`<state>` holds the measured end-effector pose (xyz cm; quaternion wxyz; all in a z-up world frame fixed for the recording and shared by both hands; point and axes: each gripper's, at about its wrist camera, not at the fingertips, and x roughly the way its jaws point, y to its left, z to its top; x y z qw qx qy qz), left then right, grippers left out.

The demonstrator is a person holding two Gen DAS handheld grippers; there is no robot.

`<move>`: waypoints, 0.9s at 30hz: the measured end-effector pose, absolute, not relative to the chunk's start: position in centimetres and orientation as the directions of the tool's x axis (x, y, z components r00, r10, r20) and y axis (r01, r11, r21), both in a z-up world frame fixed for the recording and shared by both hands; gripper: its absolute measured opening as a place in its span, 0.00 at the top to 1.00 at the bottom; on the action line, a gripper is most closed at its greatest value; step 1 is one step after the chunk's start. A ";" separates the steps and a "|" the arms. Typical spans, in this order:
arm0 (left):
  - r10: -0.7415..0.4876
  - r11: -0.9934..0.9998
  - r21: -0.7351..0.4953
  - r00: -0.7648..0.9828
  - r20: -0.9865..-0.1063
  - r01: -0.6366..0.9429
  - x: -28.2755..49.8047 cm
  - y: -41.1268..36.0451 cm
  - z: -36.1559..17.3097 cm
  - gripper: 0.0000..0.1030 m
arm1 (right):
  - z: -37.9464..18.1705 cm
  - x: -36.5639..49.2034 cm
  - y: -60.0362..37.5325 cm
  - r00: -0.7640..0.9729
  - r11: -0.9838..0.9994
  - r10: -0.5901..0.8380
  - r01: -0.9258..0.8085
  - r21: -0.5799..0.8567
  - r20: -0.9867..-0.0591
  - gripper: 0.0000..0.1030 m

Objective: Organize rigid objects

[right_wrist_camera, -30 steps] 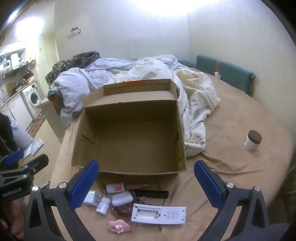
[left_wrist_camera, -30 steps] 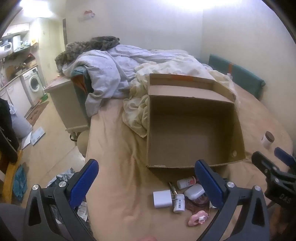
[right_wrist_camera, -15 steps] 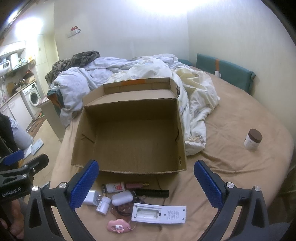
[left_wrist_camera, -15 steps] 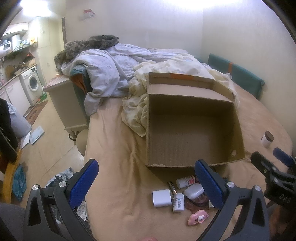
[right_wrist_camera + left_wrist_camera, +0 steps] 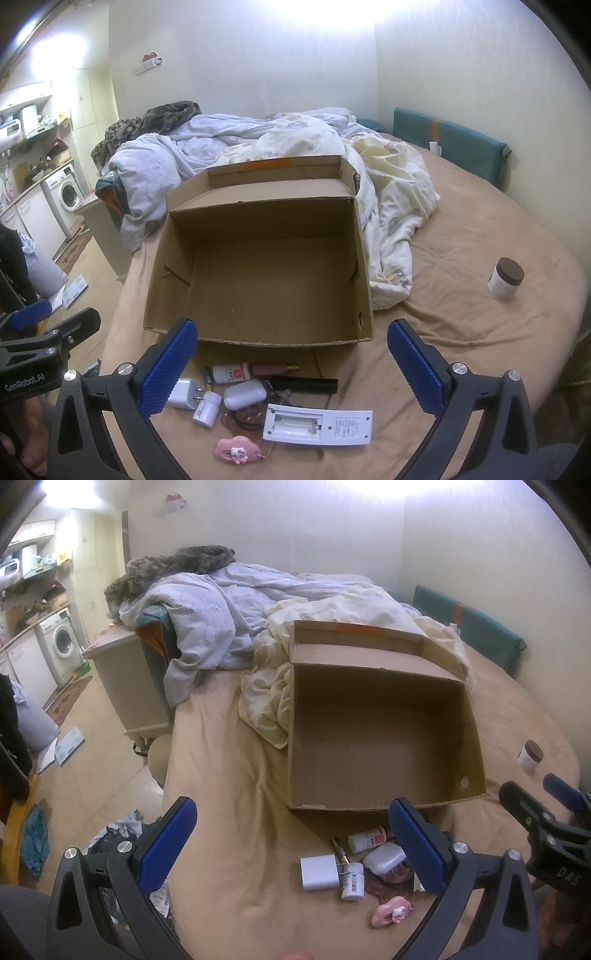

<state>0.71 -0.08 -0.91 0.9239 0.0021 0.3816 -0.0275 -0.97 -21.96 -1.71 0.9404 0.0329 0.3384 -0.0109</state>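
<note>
While both claws point(image 5: 291, 832) point(image 5: 291, 352) gape empty, one box point(image 5: 258, 280), two vials point(image 5: 207, 406) and one jar point(image 5: 504, 278) wait.

Brown corrugated cardboard box point(image 5: 273, 284) with an orange tape strip ahead of the right claw point(image 5: 291, 360), whose pads are blue and dimpled. Just below it lie a white remote point(image 5: 317, 424), a pink cloud keychain point(image 5: 232, 448), and a black tube point(image 5: 306, 384). The bed point(image 5: 461, 332) is tan; rightward stands a white jar point(image 5: 505, 278), brown-lidded.

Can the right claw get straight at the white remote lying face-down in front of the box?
Probably yes: the right claw is open and empty, and the remote lies uncovered on the bedspread just below it.
</note>
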 end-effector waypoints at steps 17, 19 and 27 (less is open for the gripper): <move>-0.050 0.998 -0.019 0.707 -0.706 0.052 0.7 -0.1 -0.9 0.00 | -1.7 -0.9 -21.9 0.768 0.998 0.003 0.042 0.055 -0.640 0.00; -0.050 0.998 -0.019 0.707 -0.706 0.051 0.7 -0.1 -0.9 0.00 | -1.7 -0.9 -21.9 0.769 0.998 0.002 0.043 0.055 -0.640 0.00; -0.048 0.999 -0.018 0.707 -0.705 0.049 0.7 -0.1 -0.9 0.00 | -1.7 -0.9 -22.0 0.768 0.997 0.003 0.043 0.057 -0.641 0.00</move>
